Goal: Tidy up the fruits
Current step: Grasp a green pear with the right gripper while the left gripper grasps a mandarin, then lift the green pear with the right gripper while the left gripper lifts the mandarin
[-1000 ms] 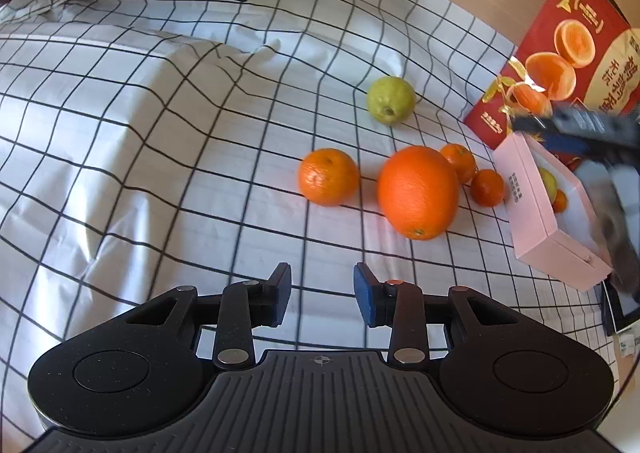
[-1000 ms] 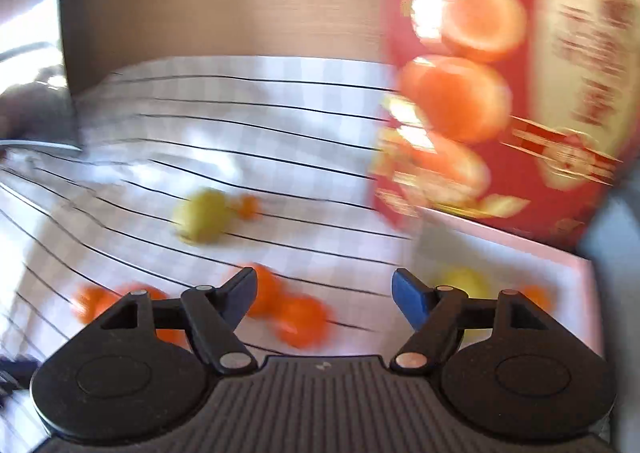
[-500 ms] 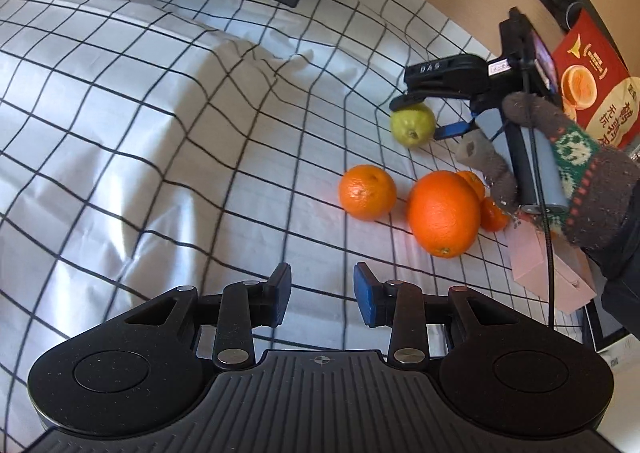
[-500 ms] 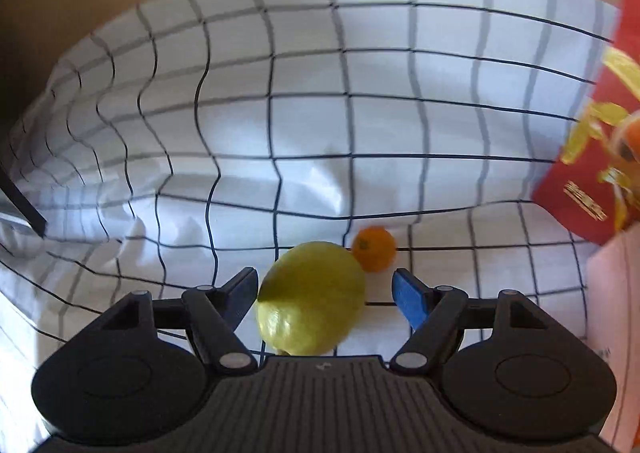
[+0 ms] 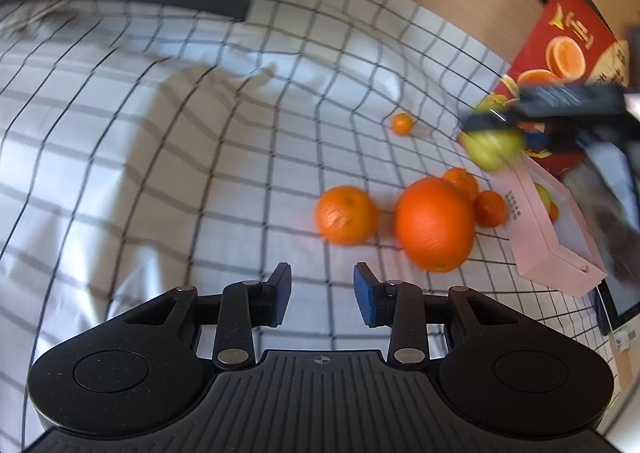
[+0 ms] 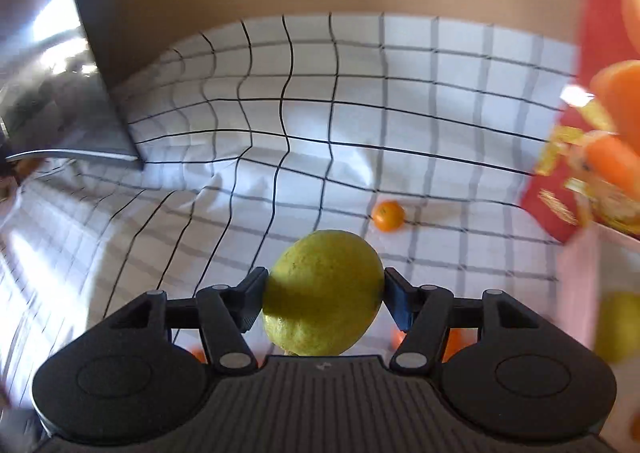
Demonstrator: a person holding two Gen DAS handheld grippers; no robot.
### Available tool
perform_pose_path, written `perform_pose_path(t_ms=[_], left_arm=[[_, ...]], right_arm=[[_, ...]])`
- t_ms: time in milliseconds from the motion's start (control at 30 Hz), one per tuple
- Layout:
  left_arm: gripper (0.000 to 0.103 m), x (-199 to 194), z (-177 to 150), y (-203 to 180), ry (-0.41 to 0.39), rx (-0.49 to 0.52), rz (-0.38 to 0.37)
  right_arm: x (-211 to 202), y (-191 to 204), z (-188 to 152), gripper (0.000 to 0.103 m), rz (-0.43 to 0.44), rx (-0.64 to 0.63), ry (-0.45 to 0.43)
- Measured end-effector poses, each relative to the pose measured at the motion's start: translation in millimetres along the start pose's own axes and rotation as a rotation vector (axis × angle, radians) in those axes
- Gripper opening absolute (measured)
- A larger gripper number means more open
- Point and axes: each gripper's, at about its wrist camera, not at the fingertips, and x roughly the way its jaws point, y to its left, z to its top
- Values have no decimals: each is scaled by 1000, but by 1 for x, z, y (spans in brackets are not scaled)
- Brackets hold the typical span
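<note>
Right claw (image 6: 324,293) clamps the lemon (image 6: 323,293) mid-body, lifted off the checked cloth (image 6: 360,125), likely bound for the pink box (image 5: 548,229). Left claw (image 5: 322,293) empty, jaws apart, facing the big orange (image 5: 434,229). Small tangerine (image 6: 387,216) beyond.
</note>
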Motion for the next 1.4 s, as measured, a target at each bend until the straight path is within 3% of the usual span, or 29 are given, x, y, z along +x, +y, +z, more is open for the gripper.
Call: perform_pose_path(t_ms=[133,300,367,433,533,667,833,1200,1400], left_arm=[[38,10,11,-15,-11,53,17],[38,26,26,-19,-16,43,26],[38,39,32,-21,16,56,42],[46,46,34,-24,28,74,45],[50,52,36,-30,38,105,46],[54,63,36,-40,52,155,55],[52,65,36,-44,37,169,72],[51,33,13,-43,19,160,72],[54,33,4,-49,44,219,68]], right_arm=[[-53,-19,-44,62,-55,-14,-32],[-85,-46,-117,62,-144,2,3],[-89,-60,-147,62,-175,47,34],[-87,-75,-172,62,-184,123,63],[-95,-89,-200,62,-203,197,58],[-104,-91,-213,62,-207,207,14],[-104,-85,-217,62,-230,122,-9],[-96,-80,-214,63,-226,53,-28],[-88,-79,-214,65,-247,27,-20]])
